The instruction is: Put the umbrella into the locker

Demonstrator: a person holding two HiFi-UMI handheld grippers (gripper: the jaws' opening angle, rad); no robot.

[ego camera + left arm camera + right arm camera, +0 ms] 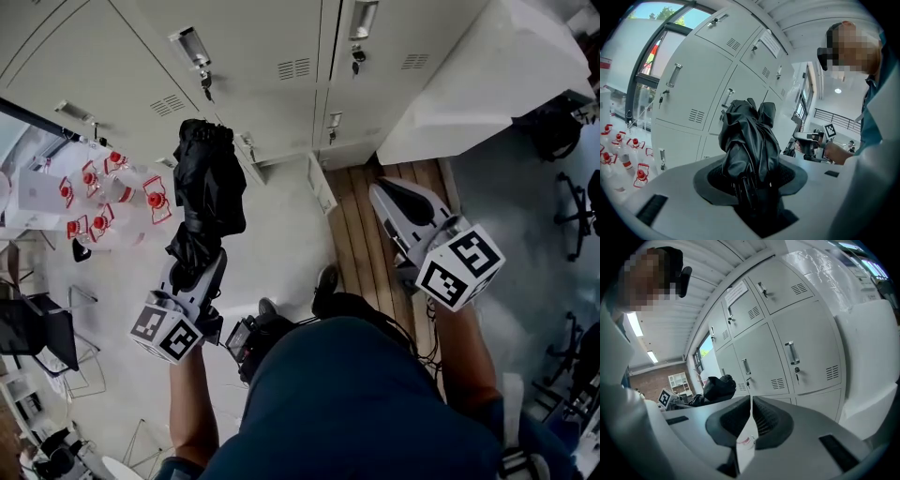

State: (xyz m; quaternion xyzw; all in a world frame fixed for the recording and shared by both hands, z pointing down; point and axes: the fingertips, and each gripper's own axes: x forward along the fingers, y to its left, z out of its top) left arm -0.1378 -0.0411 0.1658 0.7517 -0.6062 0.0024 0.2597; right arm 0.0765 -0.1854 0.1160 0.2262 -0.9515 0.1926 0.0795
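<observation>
1. When we look down from the head view, the umbrella (206,187) appears as a black folded bundle, its shiny cloth gathered in loose, wrinkled folds.
2. It is in the air in front of the grey lockers (281,56), not inside any of them, and it reaches from the left gripper (192,267) toward the doors.
3. We see the jaws of the left gripper partly apart and closed on the lower end of the umbrella; the dark pads press the cloth and the thin ribs from both sides.
4. We see the right gripper (384,192) with its jaws together, tips touching, and nothing between them. It is well apart from the umbrella, over the wooden floor strip (361,202).
</observation>
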